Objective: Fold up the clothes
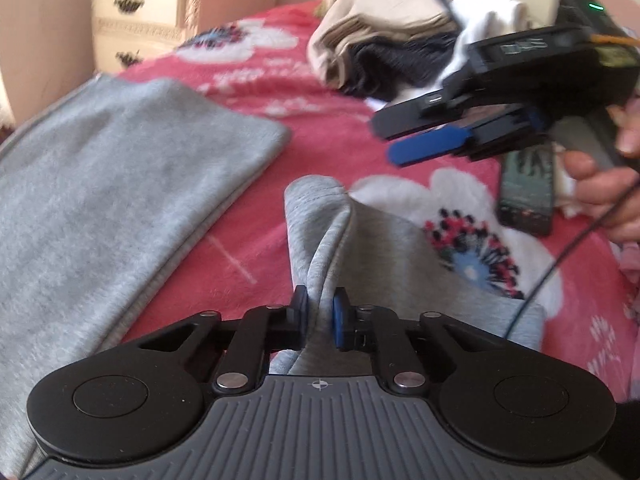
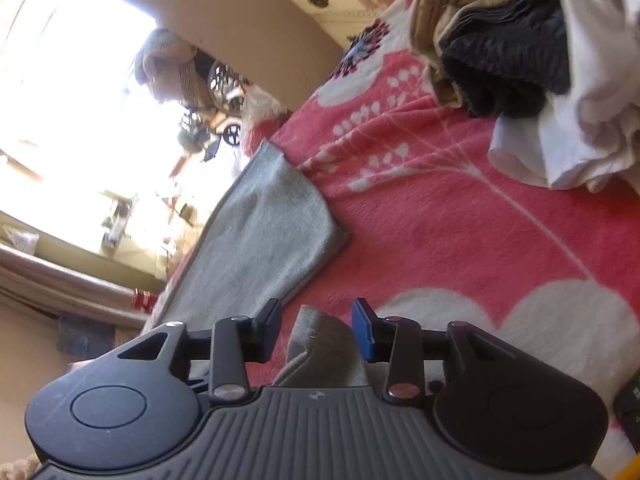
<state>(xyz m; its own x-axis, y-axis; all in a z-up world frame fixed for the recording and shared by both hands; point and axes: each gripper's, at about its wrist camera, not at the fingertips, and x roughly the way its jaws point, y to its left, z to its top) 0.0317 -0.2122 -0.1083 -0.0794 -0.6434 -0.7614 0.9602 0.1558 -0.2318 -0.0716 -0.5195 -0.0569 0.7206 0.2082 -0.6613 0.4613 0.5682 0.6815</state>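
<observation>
A small light grey garment (image 1: 316,220) lies crumpled on the pink flowered blanket (image 1: 332,132). My left gripper (image 1: 320,304) is shut on a raised fold of it, and the cloth stands up in a ridge between the pads. My right gripper (image 1: 394,140) hovers above the blanket to the right, its black and blue fingers apart and holding nothing. In the right wrist view that gripper (image 2: 316,316) stands open, with the grey garment (image 2: 320,340) showing below between its fingers and not pinched. A larger folded grey cloth (image 1: 120,180) lies flat on the left.
A heap of beige, dark and white clothes (image 1: 380,32) sits at the far side of the bed. A dark remote-like object (image 1: 526,192) lies at the right beside a person's hand (image 1: 600,192). A cream nightstand (image 1: 140,20) stands beyond the bed.
</observation>
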